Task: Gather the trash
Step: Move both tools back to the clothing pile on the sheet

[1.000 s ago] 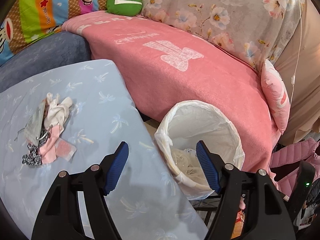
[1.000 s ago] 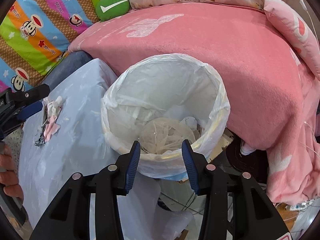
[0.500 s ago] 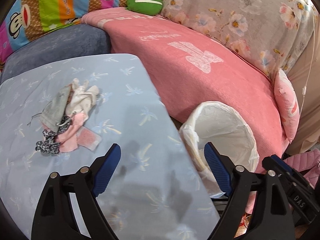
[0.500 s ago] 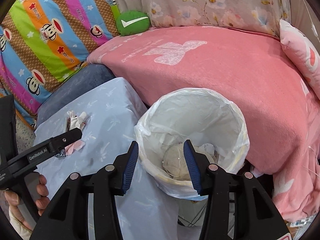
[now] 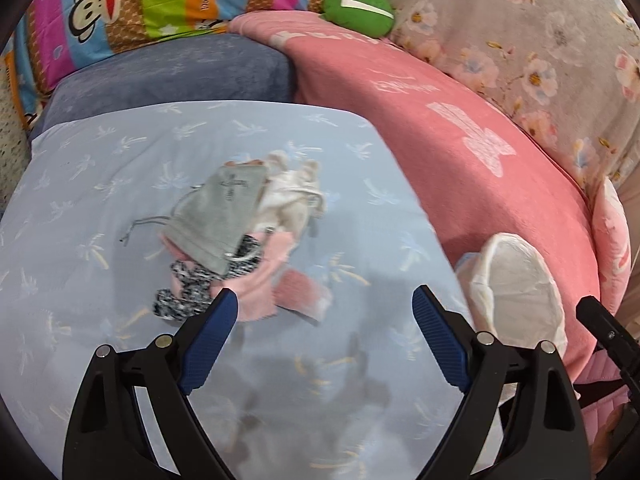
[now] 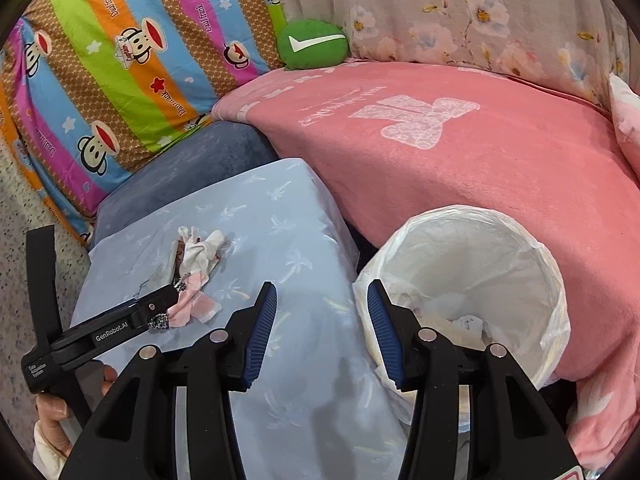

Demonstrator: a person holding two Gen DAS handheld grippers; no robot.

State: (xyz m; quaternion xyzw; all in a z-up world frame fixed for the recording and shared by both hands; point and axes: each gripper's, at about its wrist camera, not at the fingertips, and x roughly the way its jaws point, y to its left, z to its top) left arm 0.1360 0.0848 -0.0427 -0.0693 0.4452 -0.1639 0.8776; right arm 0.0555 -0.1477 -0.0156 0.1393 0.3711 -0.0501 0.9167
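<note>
A pink blanket [image 6: 460,168] covers the sofa behind our table [image 5: 100,184], which wears a pale blue palm-print cloth. Just beside the table's right edge stands the trash bin [image 6: 532,256], lined with a white bag and holding crumpled waste. The trash pile [image 5: 244,236], a grey pouch on pink, white and speckled scraps, lies mid-table. Our left gripper [image 5: 324,340] hangs just short of the pile, fingers spread wide and empty. Our right gripper [image 6: 322,334] hovers between table and bin, fingers [image 6: 262,328] parted, holding nothing.
</note>
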